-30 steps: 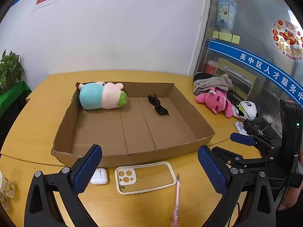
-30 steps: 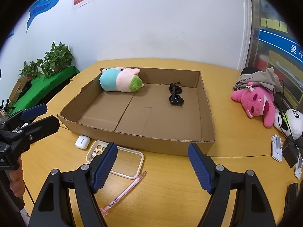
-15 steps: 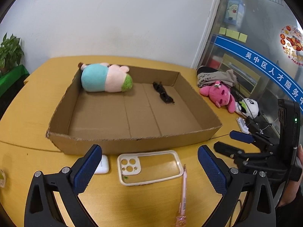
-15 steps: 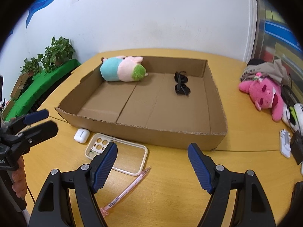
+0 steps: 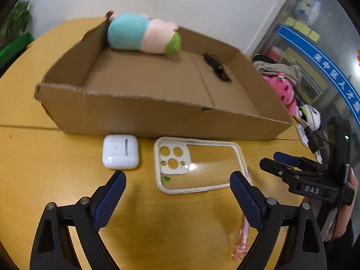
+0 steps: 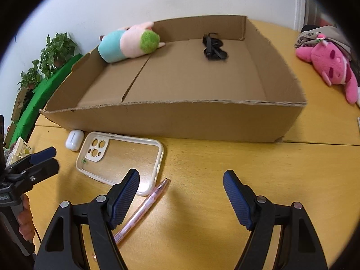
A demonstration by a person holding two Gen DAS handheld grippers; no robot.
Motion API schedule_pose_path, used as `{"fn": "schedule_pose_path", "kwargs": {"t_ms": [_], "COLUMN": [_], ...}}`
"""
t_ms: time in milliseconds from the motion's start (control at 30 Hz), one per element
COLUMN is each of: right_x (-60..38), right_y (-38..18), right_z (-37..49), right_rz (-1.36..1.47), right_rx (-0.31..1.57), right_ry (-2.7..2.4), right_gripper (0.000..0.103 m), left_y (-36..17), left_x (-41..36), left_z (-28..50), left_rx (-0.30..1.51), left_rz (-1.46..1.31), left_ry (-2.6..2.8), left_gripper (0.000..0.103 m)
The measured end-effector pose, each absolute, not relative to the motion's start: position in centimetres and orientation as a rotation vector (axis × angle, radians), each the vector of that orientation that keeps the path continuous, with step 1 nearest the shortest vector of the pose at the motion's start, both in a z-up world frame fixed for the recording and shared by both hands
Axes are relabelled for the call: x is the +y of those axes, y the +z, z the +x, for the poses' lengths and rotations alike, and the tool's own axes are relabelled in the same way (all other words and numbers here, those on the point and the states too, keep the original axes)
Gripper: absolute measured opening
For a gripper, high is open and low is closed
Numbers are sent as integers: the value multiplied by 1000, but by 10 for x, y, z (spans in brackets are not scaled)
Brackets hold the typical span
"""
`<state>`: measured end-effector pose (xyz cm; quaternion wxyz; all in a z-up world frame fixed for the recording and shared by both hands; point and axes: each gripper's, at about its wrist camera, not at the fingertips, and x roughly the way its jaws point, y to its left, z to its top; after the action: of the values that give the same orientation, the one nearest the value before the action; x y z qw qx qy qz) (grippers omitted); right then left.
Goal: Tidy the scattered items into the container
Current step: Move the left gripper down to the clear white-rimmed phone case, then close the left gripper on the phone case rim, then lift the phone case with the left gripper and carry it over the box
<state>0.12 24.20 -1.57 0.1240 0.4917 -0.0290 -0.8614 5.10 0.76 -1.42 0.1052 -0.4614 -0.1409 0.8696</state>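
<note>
My left gripper (image 5: pixel 177 186) hangs low over the yellow table (image 5: pixel 45 168) with its jaws wide and closing a little, nothing pressed between the blue pads; the near end of the clear phone case (image 5: pixel 198 164) lies in the gap between them. Just to the left of the case, a white earbud case (image 5: pixel 120 154) rests flat on the wood, beside my left fingertip but apart from it. A pink pen (image 5: pixel 244 234) runs along the case's right edge, partly hidden behind my right finger. My right gripper (image 6: pixel 181 187) also stands wide apart and holds nothing; its left pad sits over the near corner of the phone case (image 6: pixel 126 157), and the pen (image 6: pixel 144 207) slants away under that finger. Just behind all three items stands the cardboard box (image 6: pixel 180 121), a shallow open tray whose near wall almost touches the earbud case (image 6: pixel 74 140). Inside it, a plush toy (image 6: pixel 128 41) in teal, pink and green lies against the far left corner, and black sunglasses (image 6: pixel 213 49) lie near the far wall. Outside the box to the right, a pink plush (image 6: pixel 330 63) lies on the table.
</note>
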Motion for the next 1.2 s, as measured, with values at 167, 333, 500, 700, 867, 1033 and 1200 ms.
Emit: {"fn": "schedule_pose_path", "kwargs": {"t_ms": [167, 333, 500, 700, 867, 1033, 1200], "right_x": [222, 213, 211, 211, 202, 206, 201], "right_y": [-25, -40, -42, -39, -35, -35, -20], "right_z": [-7, -8, -1, 4, 7, 7, 29], "right_rz": [1426, 1465, 1447, 1424, 1412, 1425, 1313], "right_rx": [-22, 20, 88, 97, 119, 95, 139], "right_ry": [-2503, -2511, -2567, -2594, -2552, -2537, -2591], "right_gripper": [77, 72, 63, 44, 12, 5, 5], "left_y": [-31, -42, -44, -45, -45, -44, -23], "left_x": [8, 13, 13, 13, 15, 13, 17], "left_z": [35, 25, 23, 25, 31, 41, 56], "left_rx": [-448, -428, -405, -379, -371, -383, -327], "left_rz": [-1431, -1464, -1492, -1521, -1521, -1516, -1456], "left_ry": [2519, 2508, 2508, 2502, 2494, 2487, 2557], "left_gripper": [78, 64, 33, 11, 10, 9, 8]}}
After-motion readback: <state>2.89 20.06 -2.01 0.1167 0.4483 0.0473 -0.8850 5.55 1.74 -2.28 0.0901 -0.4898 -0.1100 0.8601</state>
